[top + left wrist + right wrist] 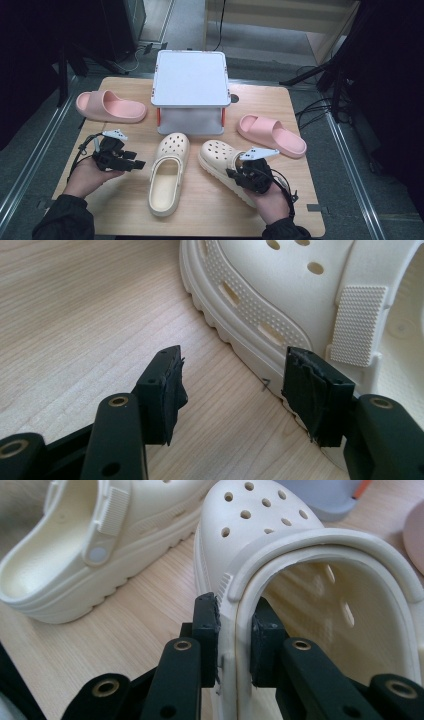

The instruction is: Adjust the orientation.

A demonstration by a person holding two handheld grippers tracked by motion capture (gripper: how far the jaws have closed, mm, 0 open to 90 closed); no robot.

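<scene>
Two cream clogs lie side by side in the middle of the wooden table [125, 200]. My right gripper [235, 173] is shut on the right clog [218, 153]. In the right gripper view, that gripper [235, 616] has one pad outside and one inside the clog's [260, 525] side wall, just below the heel strap. The left clog [167, 175] lies flat, toe pointing away. My left gripper [138, 163] hovers just left of it, open. In the left gripper view, its jaws [232, 371] stand apart over bare wood, the right pad close to the left clog's sole edge [235, 340].
A white two-level stand [190, 80] sits at the back centre. One pink slide [110, 106] lies at the far left, another pink slide [272, 134] to the right of the clogs. Bare wood shows at the front of the table.
</scene>
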